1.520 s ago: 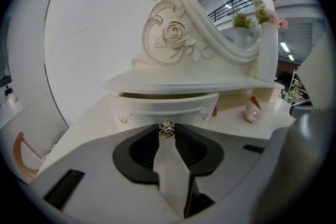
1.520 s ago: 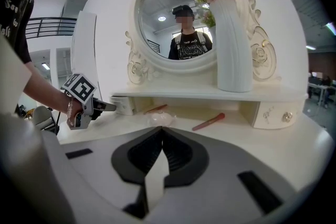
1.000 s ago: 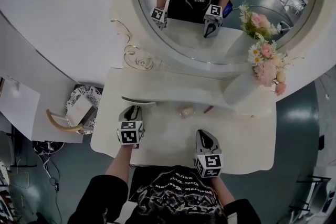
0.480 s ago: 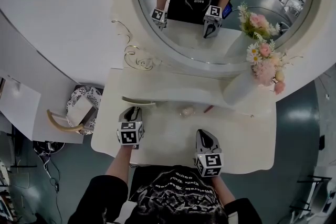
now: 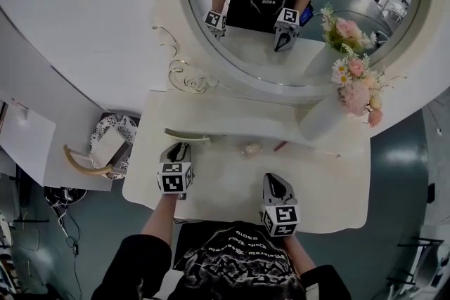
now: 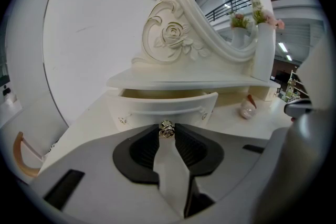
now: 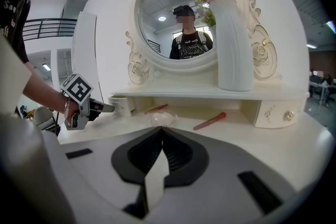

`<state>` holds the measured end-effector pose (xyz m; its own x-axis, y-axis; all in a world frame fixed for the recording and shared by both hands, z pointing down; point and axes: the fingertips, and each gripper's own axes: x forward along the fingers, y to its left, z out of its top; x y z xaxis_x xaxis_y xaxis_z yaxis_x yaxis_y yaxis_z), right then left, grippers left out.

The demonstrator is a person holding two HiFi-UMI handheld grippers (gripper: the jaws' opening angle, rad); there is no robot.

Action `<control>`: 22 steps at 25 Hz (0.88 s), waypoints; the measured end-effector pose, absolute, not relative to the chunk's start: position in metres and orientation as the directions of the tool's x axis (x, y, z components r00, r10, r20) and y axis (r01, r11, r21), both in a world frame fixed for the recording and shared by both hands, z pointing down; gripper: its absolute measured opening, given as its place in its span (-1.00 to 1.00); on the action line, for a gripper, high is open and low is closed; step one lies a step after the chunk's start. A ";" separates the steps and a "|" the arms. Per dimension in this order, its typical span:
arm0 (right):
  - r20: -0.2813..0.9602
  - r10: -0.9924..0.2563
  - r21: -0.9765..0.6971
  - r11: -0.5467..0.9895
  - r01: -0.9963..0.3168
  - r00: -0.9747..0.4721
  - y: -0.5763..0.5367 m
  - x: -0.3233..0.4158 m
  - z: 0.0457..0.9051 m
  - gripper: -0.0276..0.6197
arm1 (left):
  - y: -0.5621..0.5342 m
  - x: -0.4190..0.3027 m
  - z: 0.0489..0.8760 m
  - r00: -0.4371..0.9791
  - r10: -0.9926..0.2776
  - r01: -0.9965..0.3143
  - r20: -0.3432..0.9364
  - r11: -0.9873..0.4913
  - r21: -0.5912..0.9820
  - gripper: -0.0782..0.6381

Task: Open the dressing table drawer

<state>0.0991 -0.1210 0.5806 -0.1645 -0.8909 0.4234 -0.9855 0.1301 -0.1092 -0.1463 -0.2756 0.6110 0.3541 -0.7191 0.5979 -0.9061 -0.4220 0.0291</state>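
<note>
The white dressing table [image 5: 330, 200] has a small left drawer [image 6: 163, 105] standing pulled out from under the shelf, its hollow showing above the front panel. My left gripper [image 6: 166, 129] is shut on the drawer's small metal knob [image 6: 166, 126]. In the head view the left gripper [image 5: 181, 148] reaches that drawer [image 5: 187, 135] from the front. My right gripper [image 5: 274, 181] rests over the tabletop near the front edge. In the right gripper view its jaws [image 7: 160, 128] are shut with nothing between them.
A second small drawer [image 7: 273, 111] at the right is closed. A white vase of flowers [image 5: 325, 116] stands on the shelf before the round mirror [image 5: 295, 3]. A red brush [image 7: 209, 120] and a pale small object [image 7: 161, 118] lie on the tabletop. A stool [image 5: 105, 151] stands left of the table.
</note>
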 end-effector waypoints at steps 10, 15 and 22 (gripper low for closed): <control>0.423 -0.890 -0.113 0.137 -0.984 -0.173 -0.122 0.097 0.581 -0.88 | -0.272 -0.148 0.611 0.351 -0.721 -0.908 0.598 -0.418 0.028 -0.50; 0.419 -0.891 -0.120 0.137 -0.983 -0.175 -0.121 0.098 0.581 -0.88 | -0.271 -0.148 0.610 0.348 -0.720 -0.910 0.600 -0.414 0.031 -0.50; 0.417 -0.891 -0.124 0.138 -0.983 -0.178 -0.121 0.098 0.581 -0.88 | -0.269 -0.149 0.611 0.349 -0.715 -0.910 0.606 -0.412 0.039 -0.50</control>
